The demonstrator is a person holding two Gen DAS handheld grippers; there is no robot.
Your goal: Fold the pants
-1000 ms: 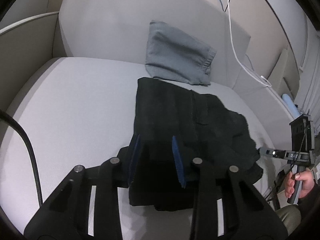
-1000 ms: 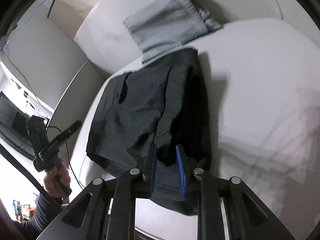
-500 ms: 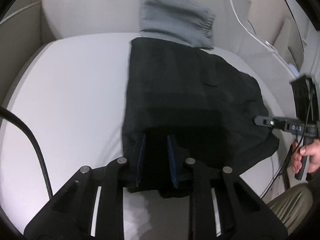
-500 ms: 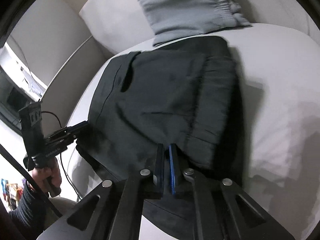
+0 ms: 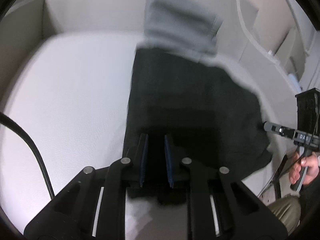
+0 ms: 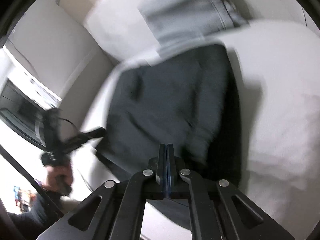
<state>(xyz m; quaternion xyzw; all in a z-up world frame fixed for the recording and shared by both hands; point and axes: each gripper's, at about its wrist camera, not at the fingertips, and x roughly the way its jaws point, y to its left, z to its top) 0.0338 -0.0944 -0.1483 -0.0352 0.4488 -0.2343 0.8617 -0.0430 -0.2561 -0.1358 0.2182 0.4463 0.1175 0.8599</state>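
Observation:
Black pants [image 5: 190, 100] lie spread on a pale cushion [image 5: 70, 100], with their far end under a grey folded garment [image 5: 180, 24]. My left gripper [image 5: 155, 136] is at the pants' near edge, its jaws closing on dark cloth that fills the gap between the blue pads. In the right wrist view, my right gripper [image 6: 166, 145] is shut, its pads together on the near edge of the pants [image 6: 170, 100]. Each gripper also shows in the other's view: the right gripper [image 5: 268, 127] at the pants' right side, the left gripper [image 6: 100, 132] blurred at their left side.
The grey garment [image 6: 186, 14] leans on the backrest behind the pants. A black cable [image 5: 30, 140] hangs at the left and a white cable [image 5: 246, 30] runs down the right side. The person's hands [image 5: 306, 168] [image 6: 58, 176] grasp the handles. The cushion [image 6: 280, 100] stretches bare to the right.
Both grippers have moved in over the pants' near edge. The left jaws have narrowed around the cloth. The right jaws have gone from slightly apart to fully together.

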